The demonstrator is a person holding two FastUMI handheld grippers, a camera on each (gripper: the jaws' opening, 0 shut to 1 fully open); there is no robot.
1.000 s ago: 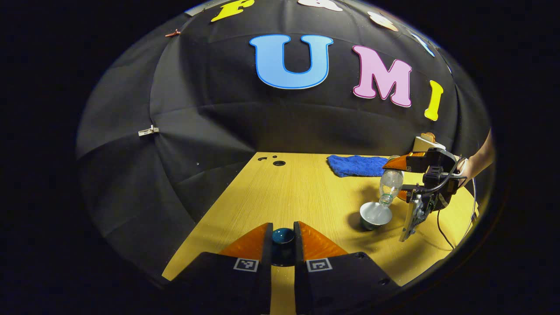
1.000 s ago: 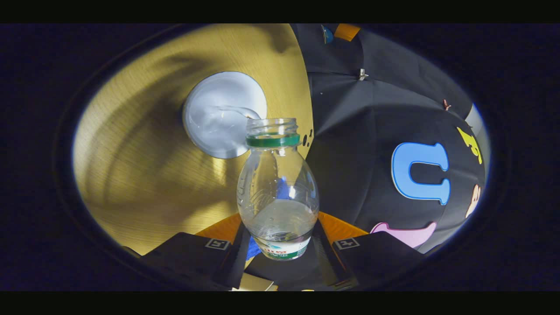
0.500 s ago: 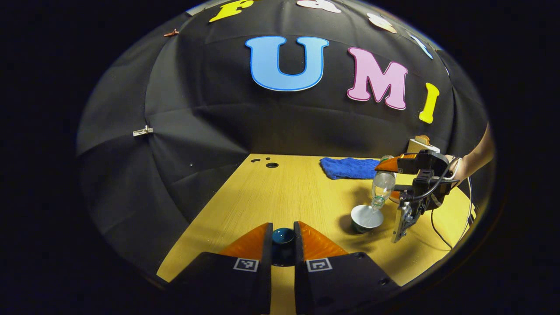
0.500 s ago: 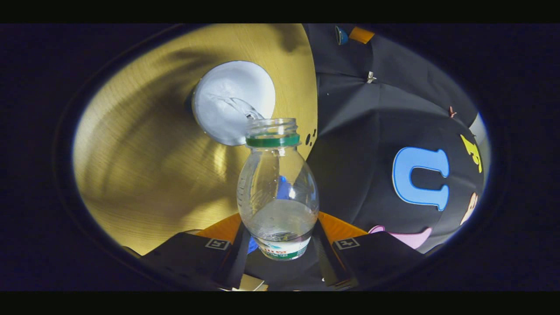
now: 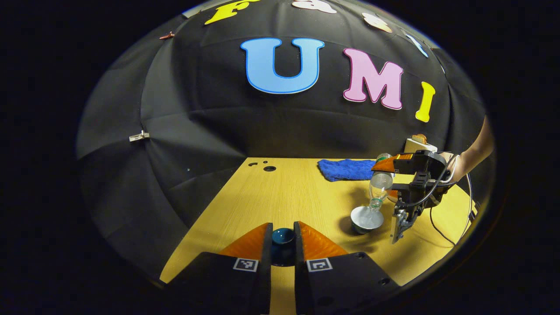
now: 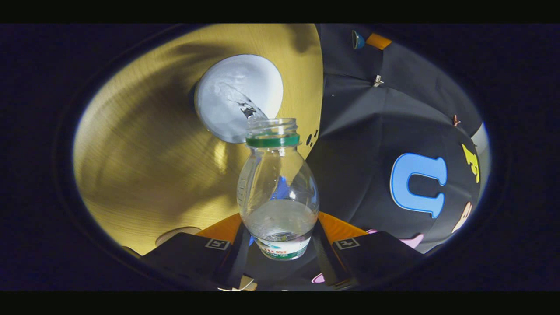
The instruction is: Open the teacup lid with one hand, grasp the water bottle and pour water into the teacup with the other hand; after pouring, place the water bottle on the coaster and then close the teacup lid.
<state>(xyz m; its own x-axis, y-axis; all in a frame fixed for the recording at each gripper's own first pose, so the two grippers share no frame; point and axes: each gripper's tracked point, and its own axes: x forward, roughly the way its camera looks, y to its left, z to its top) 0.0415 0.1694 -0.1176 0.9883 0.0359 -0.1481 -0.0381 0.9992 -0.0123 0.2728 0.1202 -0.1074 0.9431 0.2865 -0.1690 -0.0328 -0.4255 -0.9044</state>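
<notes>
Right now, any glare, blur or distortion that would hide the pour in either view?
Right gripper view: the water bottle is sharp with small glints on the plastic, the stream shows dark against the pale teacup, and the table is curved by fisheye and mottled with shadow. Left gripper view: no blur; the teacup is small near the edge and casts a shadow.

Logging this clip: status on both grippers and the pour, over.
Left gripper shut on teacup lid, held clear. Right gripper shut on water bottle, tipped, stream entering teacup. Nothing in the way.
</notes>
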